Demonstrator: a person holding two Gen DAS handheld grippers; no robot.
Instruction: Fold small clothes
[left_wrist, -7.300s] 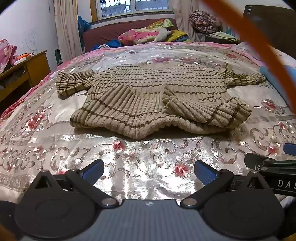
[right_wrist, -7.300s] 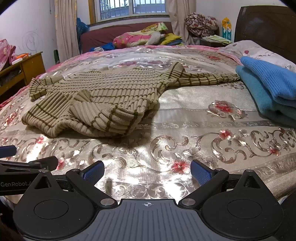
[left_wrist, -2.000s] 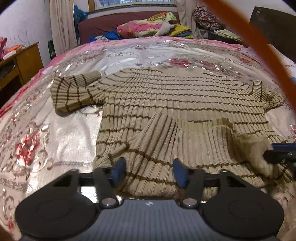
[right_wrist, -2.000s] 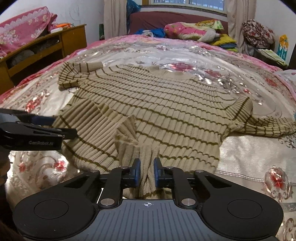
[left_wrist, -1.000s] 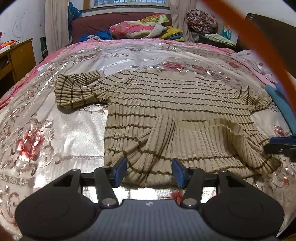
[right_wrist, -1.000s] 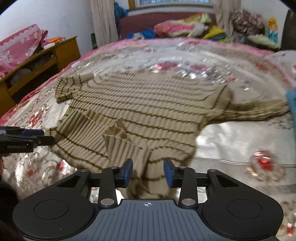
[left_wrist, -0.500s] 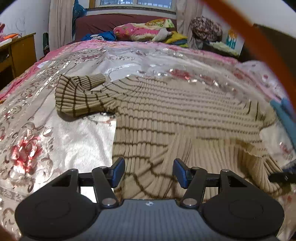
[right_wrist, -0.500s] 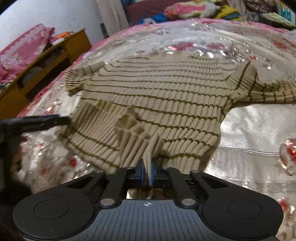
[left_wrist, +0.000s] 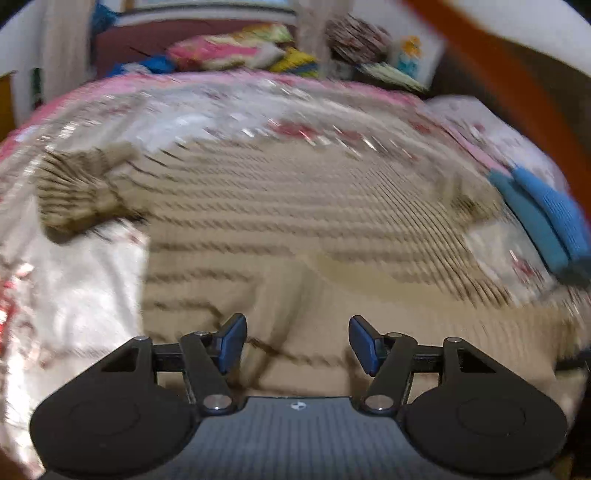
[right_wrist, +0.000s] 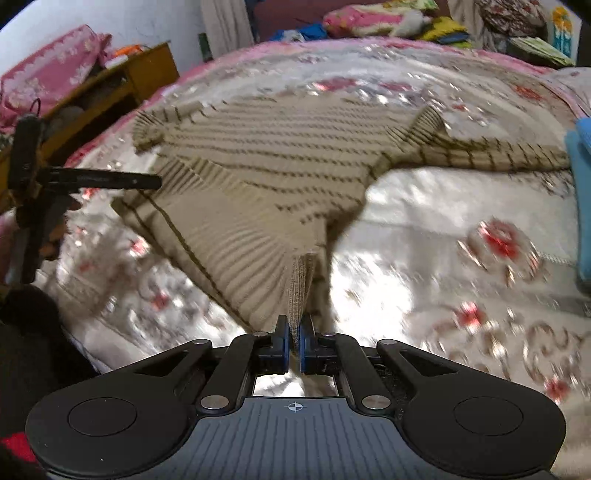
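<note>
A beige ribbed sweater with brown stripes (right_wrist: 266, 162) lies spread on the bed, its hem partly folded back; it also shows, blurred, in the left wrist view (left_wrist: 295, 214). My right gripper (right_wrist: 293, 345) is shut on the hem's right corner and lifts it off the bed. My left gripper (left_wrist: 297, 341) is open with its blue pads (left_wrist: 232, 341) over the hem near the sweater's lower left. The left gripper also shows in the right wrist view (right_wrist: 110, 180), at the sweater's left edge.
The bed has a shiny floral cover (right_wrist: 461, 229). Folded blue clothes (left_wrist: 546, 218) lie at the right, beside the sweater's sleeve (right_wrist: 498, 155). A wooden desk (right_wrist: 122, 88) stands left of the bed. Pillows and bedding (left_wrist: 229, 51) are piled at the back.
My right gripper has pulled the pinched hem corner back and to the right, stretching the folded hem flatter. My left gripper has moved in over the sweater, still open.
</note>
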